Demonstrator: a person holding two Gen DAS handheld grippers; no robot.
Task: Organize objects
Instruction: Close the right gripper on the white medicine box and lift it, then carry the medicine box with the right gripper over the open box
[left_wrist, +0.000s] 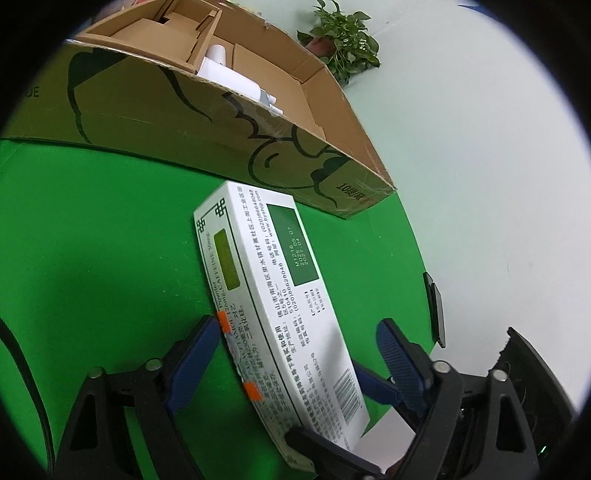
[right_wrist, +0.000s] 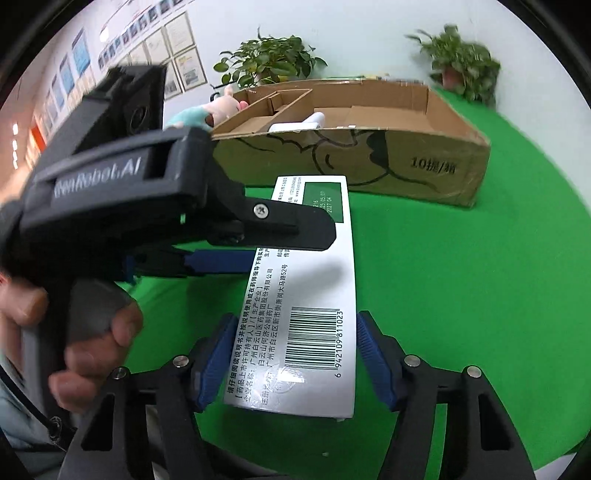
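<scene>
A long white medicine box (left_wrist: 280, 295) (right_wrist: 306, 306) with green panels and a barcode hangs just above the green cloth, in front of the cardboard box. In the right wrist view my right gripper (right_wrist: 298, 318) is shut on its near end, with a blue pad pressed to each long side. My left gripper (left_wrist: 299, 323) straddles the same box further along. Its left pad touches the box's edge and its right pad stands off with a gap, so it is open. Seen from the right wrist, the left gripper's fingers (right_wrist: 295, 225) reach over the box from the left.
A large open cardboard box (left_wrist: 184, 122) (right_wrist: 424, 166) with inner dividers and a white item (right_wrist: 295, 127) stands behind. A plush toy (right_wrist: 207, 110) leans at its far left corner. Potted plants (right_wrist: 269, 59) (right_wrist: 461, 70) stand at the back. A person's hand (right_wrist: 92, 332) grips the left tool.
</scene>
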